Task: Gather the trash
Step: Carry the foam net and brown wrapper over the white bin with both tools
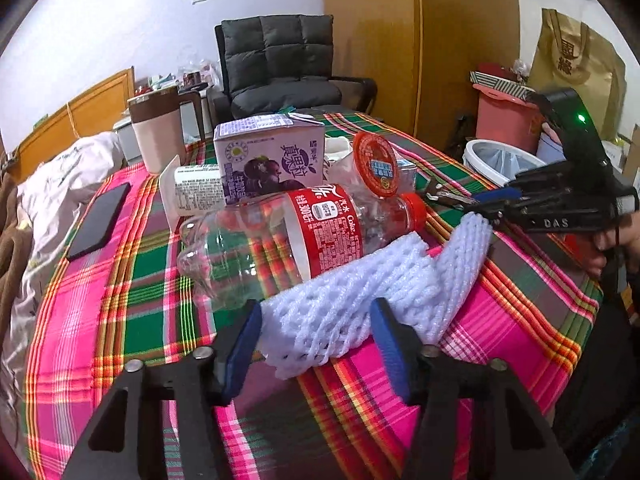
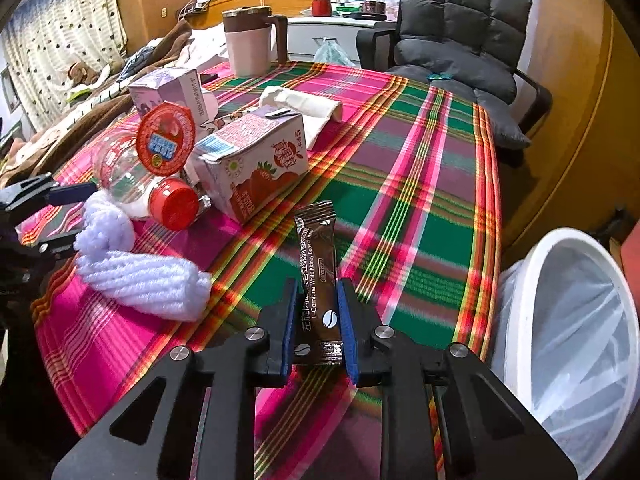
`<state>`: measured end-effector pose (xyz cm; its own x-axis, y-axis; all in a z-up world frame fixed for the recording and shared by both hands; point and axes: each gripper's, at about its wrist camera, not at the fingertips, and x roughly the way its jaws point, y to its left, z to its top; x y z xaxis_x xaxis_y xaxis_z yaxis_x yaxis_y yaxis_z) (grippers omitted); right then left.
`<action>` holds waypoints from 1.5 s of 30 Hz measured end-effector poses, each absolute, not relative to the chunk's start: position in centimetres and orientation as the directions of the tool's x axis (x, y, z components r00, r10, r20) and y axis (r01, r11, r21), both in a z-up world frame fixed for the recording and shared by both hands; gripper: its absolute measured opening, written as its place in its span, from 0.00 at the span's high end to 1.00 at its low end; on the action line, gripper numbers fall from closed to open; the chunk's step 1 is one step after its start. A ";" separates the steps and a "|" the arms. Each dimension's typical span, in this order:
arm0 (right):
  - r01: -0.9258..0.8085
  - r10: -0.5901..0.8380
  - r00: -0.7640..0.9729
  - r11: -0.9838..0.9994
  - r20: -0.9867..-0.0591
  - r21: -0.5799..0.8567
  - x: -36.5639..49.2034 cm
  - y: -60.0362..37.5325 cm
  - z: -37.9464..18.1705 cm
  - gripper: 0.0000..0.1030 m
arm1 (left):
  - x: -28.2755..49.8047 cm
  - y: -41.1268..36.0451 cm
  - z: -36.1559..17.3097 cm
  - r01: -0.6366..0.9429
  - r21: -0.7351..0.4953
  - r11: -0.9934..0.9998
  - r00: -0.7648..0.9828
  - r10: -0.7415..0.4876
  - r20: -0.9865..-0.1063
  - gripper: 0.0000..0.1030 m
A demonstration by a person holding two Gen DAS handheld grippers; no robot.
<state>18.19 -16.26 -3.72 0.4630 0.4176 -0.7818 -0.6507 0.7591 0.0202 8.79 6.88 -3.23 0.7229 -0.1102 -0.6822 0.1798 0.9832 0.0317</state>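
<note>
my right gripper [image 2: 317, 322] pinches one brown sachet [image 2: 318, 276], upright between the pads, above the plaid cloth [image 2: 420, 200]; one lined bin [image 2: 576, 320] sits just off the table's edge. my left gripper [image 1: 316, 332] is spread around one end of the white foam net [image 1: 360, 296], not clamped. beyond: one clear bottle [image 1: 276, 240], two cartons (purple [image 1: 272, 156], strawberry [image 2: 256, 164]), one red-lidded cup [image 1: 376, 166], one mug [image 1: 158, 128], one phone [image 1: 100, 220].

Black tongs [image 2: 317, 316], blue pads [image 2: 289, 320], seemingly silver screws.
</note>
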 end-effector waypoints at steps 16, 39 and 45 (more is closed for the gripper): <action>-0.596 0.457 0.504 0.798 -0.733 0.087 15.8 -17.5 -2.5 0.79 | 6.5 6.8 -1.8 0.006 -0.009 1.000 0.752 -0.011 -0.659 0.93; -0.443 0.420 0.630 0.885 -0.653 0.142 14.8 -23.5 -1.0 0.79 | 9.2 -1.5 3.3 0.139 -0.078 0.987 0.784 -0.158 -0.600 0.93; -0.355 0.359 0.663 0.923 -0.657 0.146 15.3 -27.0 -1.4 0.79 | 11.8 -5.8 3.6 0.217 -0.079 0.973 0.773 -0.221 -0.595 0.93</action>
<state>15.30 -26.95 -1.37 0.6634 0.3588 -0.6566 -0.3548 0.9235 0.1462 11.78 -5.85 3.64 0.7726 -0.2206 -0.5953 0.2171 0.9730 -0.0789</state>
